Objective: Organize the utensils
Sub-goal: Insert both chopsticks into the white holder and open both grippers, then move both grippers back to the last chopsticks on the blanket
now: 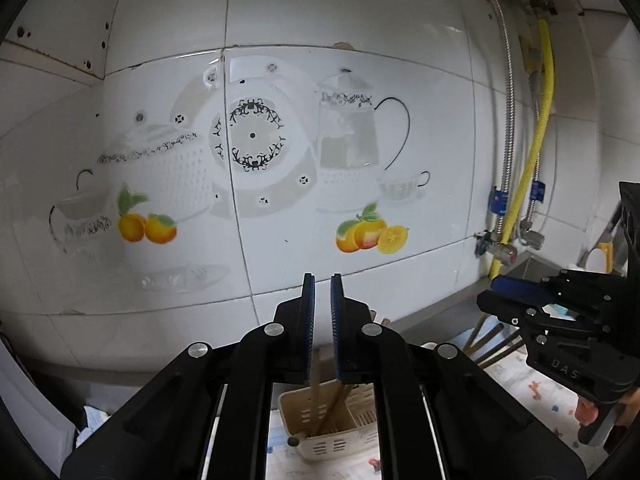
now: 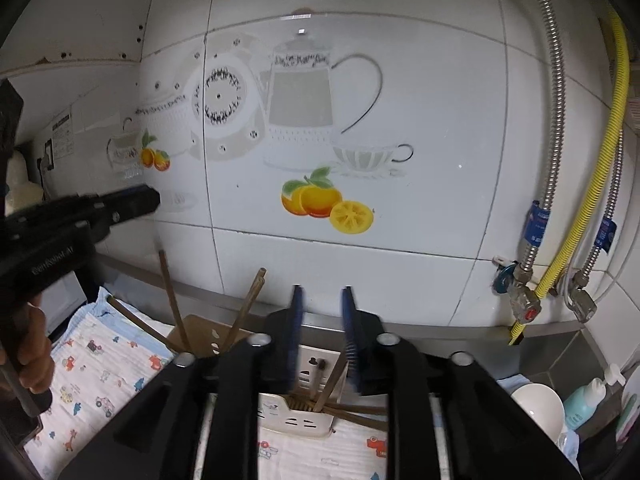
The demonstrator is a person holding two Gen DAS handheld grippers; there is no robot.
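Chopsticks (image 2: 173,300) leaning in brown holder (image 2: 200,338), cream caddy (image 2: 296,416) beside, tiled wall (image 2: 400,120) behind

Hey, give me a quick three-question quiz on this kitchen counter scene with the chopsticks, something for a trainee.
1. True or false: the cream holder is empty.
2. What lies under the cream holder? A) bare steel B) a cartoon-print cloth C) a wooden tray
3. Fill in: of the left gripper and the right gripper, the ___ one's fingers stand wider apart.
Key: 1 false, chopsticks stand in it; 2 B; 3 right.
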